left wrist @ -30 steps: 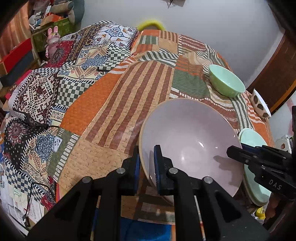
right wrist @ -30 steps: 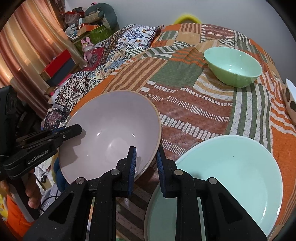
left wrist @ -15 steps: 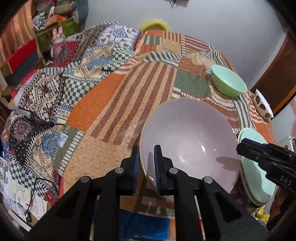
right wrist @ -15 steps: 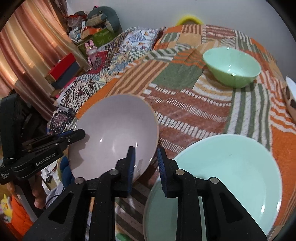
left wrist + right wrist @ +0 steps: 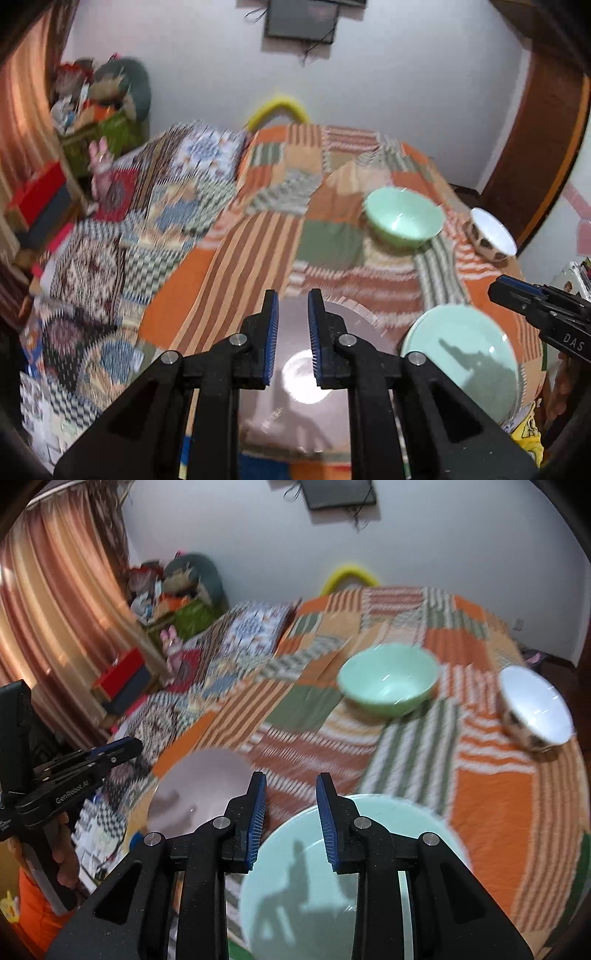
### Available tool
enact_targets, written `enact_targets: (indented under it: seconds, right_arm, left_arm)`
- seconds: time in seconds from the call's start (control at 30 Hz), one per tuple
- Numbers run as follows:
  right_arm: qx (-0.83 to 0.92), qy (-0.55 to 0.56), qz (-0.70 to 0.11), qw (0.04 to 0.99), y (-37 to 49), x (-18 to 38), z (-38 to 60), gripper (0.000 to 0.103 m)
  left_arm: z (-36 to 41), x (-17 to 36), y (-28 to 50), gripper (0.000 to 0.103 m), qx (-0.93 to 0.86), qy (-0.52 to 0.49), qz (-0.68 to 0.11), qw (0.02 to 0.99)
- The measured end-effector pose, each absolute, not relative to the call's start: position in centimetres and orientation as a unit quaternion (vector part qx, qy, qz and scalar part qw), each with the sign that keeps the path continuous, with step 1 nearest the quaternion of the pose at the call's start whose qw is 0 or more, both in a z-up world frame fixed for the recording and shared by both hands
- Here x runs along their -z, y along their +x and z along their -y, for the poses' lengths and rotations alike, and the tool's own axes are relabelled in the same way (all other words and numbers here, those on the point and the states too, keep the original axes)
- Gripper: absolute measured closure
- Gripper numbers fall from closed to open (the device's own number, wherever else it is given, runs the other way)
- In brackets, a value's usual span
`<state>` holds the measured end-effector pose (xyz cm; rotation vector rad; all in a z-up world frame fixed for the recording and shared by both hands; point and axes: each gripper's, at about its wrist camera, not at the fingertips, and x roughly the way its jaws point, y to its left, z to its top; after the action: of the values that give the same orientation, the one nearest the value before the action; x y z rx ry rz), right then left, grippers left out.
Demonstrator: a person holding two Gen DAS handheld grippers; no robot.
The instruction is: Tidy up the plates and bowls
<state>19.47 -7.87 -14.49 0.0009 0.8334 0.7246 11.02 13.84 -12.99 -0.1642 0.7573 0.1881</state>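
A pale pink plate point(image 5: 299, 373) lies on the patchwork quilt below my left gripper point(image 5: 291, 332), which is open and empty above it. It also shows in the right wrist view point(image 5: 199, 797). A mint plate point(image 5: 332, 882) lies under my open, empty right gripper point(image 5: 290, 819); it also shows in the left wrist view point(image 5: 461, 354). A mint bowl point(image 5: 388, 679) and a white bowl with brown spots point(image 5: 532, 709) sit farther back, and both show in the left wrist view, the mint bowl point(image 5: 402, 218) left of the spotted bowl point(image 5: 491, 236).
The quilt point(image 5: 251, 243) covers a bed with a second patterned cover point(image 5: 110, 240) at left. Boxes and toys point(image 5: 170, 602) pile by the curtain point(image 5: 62, 602). A wooden door point(image 5: 535, 147) stands at right.
My left gripper let go of the pink plate, which now lies on the quilt. Both grippers opened and tilted up and back, bringing the wall into view.
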Motion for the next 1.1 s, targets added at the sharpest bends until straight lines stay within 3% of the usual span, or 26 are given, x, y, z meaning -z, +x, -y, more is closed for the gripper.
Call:
enact_targets:
  seconds: [0.27, 0.4, 0.5, 1.1]
  right_arm:
    - [-0.306, 0.024, -0.34, 0.889, 22.3, 10.7, 12.4, 0.07]
    - [-0.29, 0.031, -0.321, 0.901, 24.1, 9.4, 13.8, 0.069]
    - [-0.281, 0.037, -0.313, 0.906, 26.0, 9.1, 14.3, 0.067]
    - [-0.274, 0.047, -0.411, 0.868, 35.4, 16.7, 12.3, 0.066]
  left_arm:
    - [-10.4, 8.8, 15.9, 0.085, -0.06, -0.054, -0.338, 0.938]
    - [-9.3, 7.7, 18.9, 0.065, -0.043, -0.047, -0.331, 0.942]
    - [-9.0, 7.8, 21.4, 0.063, -0.032, -0.052, -0.338, 0.939]
    - [-9.7, 18.7, 35.9, 0.062, -0.011, -0.057, -0.479, 0.876]
